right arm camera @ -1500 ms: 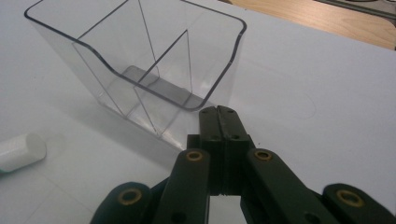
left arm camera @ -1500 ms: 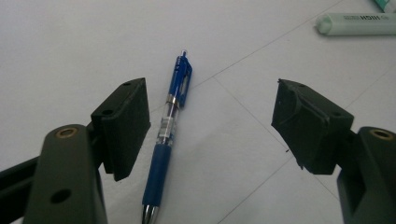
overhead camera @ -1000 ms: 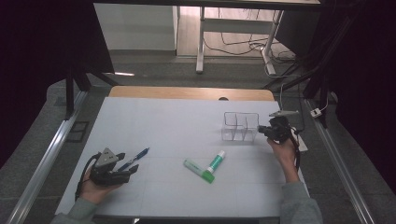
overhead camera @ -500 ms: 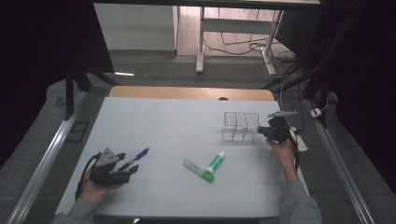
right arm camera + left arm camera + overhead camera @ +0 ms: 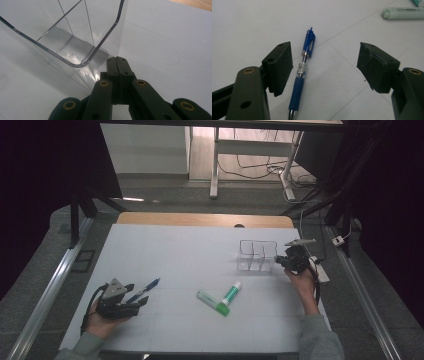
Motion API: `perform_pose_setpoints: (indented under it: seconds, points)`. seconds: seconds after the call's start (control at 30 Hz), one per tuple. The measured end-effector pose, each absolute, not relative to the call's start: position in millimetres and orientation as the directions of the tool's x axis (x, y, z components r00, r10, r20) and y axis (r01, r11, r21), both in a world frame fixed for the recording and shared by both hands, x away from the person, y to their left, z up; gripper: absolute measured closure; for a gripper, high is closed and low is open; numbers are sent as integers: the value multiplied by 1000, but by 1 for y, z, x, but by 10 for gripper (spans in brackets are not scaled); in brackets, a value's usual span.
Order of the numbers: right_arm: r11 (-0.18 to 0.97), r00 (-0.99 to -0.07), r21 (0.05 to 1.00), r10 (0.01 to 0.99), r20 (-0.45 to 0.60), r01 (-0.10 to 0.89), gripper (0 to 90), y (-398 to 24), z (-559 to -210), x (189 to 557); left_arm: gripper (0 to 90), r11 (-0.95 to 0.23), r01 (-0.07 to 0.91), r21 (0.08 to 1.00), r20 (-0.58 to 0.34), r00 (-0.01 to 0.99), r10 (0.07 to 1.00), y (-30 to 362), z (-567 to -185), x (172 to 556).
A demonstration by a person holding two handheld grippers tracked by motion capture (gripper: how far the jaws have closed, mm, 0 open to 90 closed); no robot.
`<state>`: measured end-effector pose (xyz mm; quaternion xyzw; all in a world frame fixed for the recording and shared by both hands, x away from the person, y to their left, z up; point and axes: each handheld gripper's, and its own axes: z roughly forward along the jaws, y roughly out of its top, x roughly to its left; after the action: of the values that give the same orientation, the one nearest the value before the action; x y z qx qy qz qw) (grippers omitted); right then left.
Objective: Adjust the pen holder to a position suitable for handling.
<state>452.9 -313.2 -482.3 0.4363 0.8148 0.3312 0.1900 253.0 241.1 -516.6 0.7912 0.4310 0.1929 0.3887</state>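
White, matte sheeting covers the table (image 5: 200, 250), marked with faint thin grid lines; a strip of bare wood shows along its far edge in the upper centre of the high view. Grey carpeted floor surrounds the table, with a metal rail at each side, dark drapes at left and right, and desk legs with loose cables at the top of the frame.

Left gripper (image 5: 325, 63): black, blocky jaws spread wide apart and holding nothing. In the high view it sits at lower left, in the person's left hand (image 5: 102, 322).

Blue pen (image 5: 302, 72): slim retractable type with a clear barrel section, a rubber-like blue grip and a metal tip. It lies flat on the sheet between the spread jaws, close to the left-hand jaw; contact cannot be determined.

Right gripper (image 5: 116, 61): jaws pressed together, their tips at the corner of the clear plastic organizer (image 5: 62, 32). Whether they pinch its wall cannot be determined.

Organizer: transparent, thin-walled, rectangular with rounded corners and internal dividers. It stands upright at centre right of the high view.

Two green-and-white highlighters (image 5: 219, 299) lie crossed in a V at lower centre, well apart from both grippers.
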Motion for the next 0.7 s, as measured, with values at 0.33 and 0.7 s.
perform_pose_setpoints:
  seconds: [0.33,0.7]
  points:
    - [419,-562,698,826,-29,580,896,-306,-482,452,288,-322,533,783,-34,553,832,241,-516,253]
    - [442,-581,693,813,-41,569,896,-293,-482,451,297,-317,543,778,-44,549,835,241,-516,254]
